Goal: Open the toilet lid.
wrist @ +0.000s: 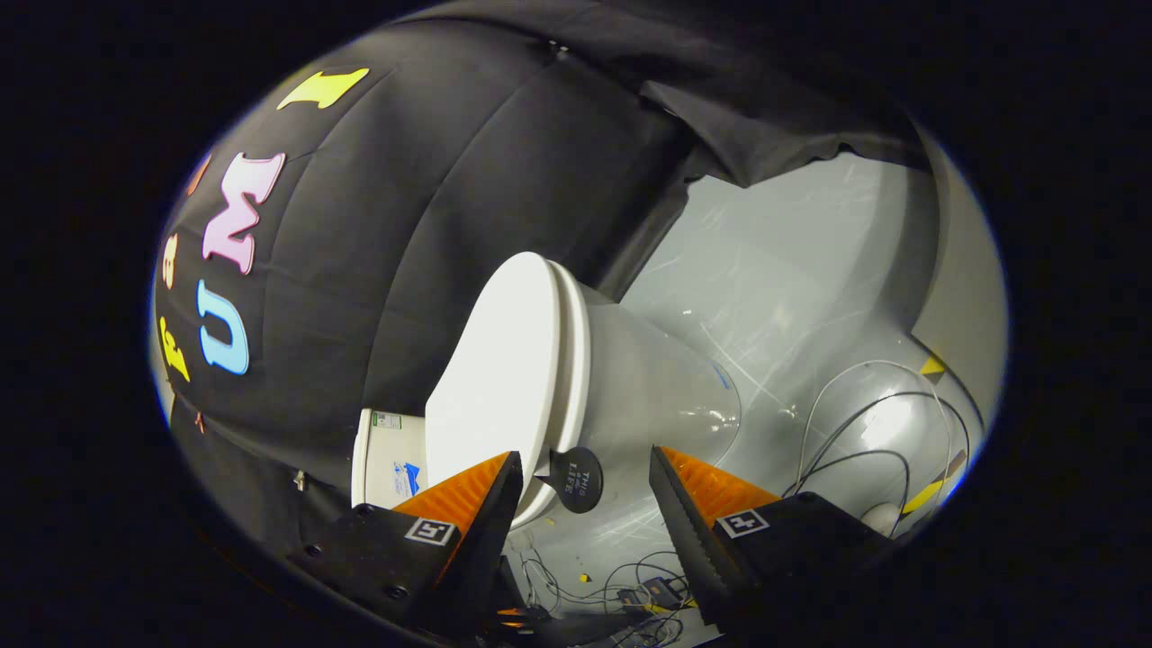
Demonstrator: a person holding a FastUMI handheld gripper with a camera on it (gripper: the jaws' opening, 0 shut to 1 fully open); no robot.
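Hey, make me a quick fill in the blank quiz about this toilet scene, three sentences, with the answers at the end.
1. The toilet lid is ____, lying flat on the seat.
2. The gripper has its fingers ____, with a gap between them.
3. The round black tab at the lid's front edge sits ____ the two fingers.

Missing words: closed; open; between

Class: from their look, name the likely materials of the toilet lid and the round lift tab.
Toilet lid: probably smooth, semi-gloss white plastic, evenly lit. Round lift tab: dark, thin, matte, likely plastic or rubber; unclear which. It sits between the open jaws of the gripper.
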